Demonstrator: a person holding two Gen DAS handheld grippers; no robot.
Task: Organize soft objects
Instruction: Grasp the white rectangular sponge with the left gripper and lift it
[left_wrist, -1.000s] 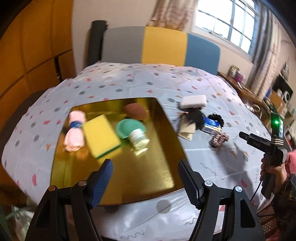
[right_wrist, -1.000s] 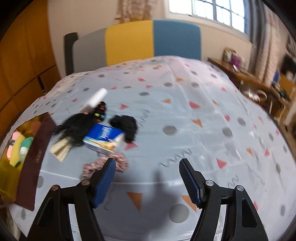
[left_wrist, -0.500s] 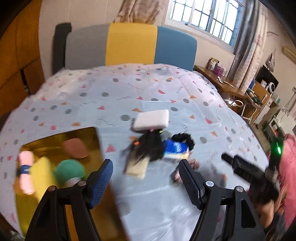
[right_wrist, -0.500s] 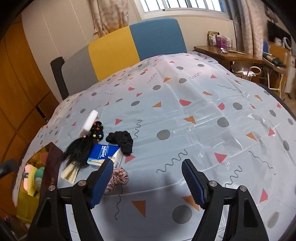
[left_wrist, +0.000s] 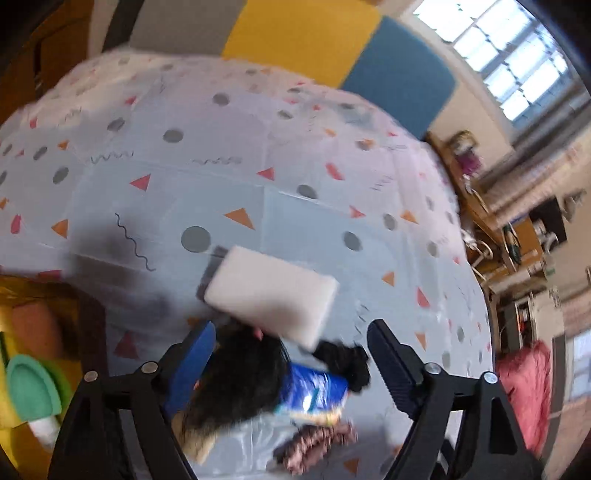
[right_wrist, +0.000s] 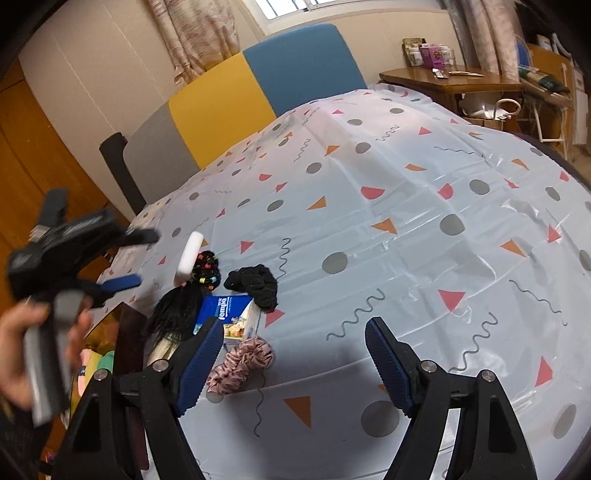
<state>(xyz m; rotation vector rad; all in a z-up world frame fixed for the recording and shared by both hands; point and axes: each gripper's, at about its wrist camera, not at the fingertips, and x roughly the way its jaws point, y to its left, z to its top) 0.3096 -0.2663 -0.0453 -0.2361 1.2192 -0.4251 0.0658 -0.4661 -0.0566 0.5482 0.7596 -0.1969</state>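
Observation:
My left gripper (left_wrist: 291, 363) hovers over a small pile on the dotted tablecloth, its jaws opening and its pads pressing on nothing. Below it lie a white sponge (left_wrist: 273, 291), a black hairpiece (left_wrist: 240, 384), a blue tissue pack (left_wrist: 314, 391), a black scrunchie (left_wrist: 347, 362) and a pink scrunchie (left_wrist: 317, 443). My right gripper (right_wrist: 293, 365) stands open and empty above the cloth, just right of the pink scrunchie (right_wrist: 240, 362). The right wrist view also shows the left gripper (right_wrist: 144, 258), held by a hand (right_wrist: 14, 350), left of the white sponge (right_wrist: 188, 258).
A gold tray (left_wrist: 22, 288) at the left holds a green round item (left_wrist: 29, 384) and a brown pad (left_wrist: 33, 325). A grey, yellow and blue headboard (right_wrist: 258, 85) stands behind the table. A wooden side table (right_wrist: 450, 79) is at the far right.
My left gripper swung from above the gold tray rightward to above the pile, and its jaws widened. It has come into the right wrist view. The right gripper rolled in place.

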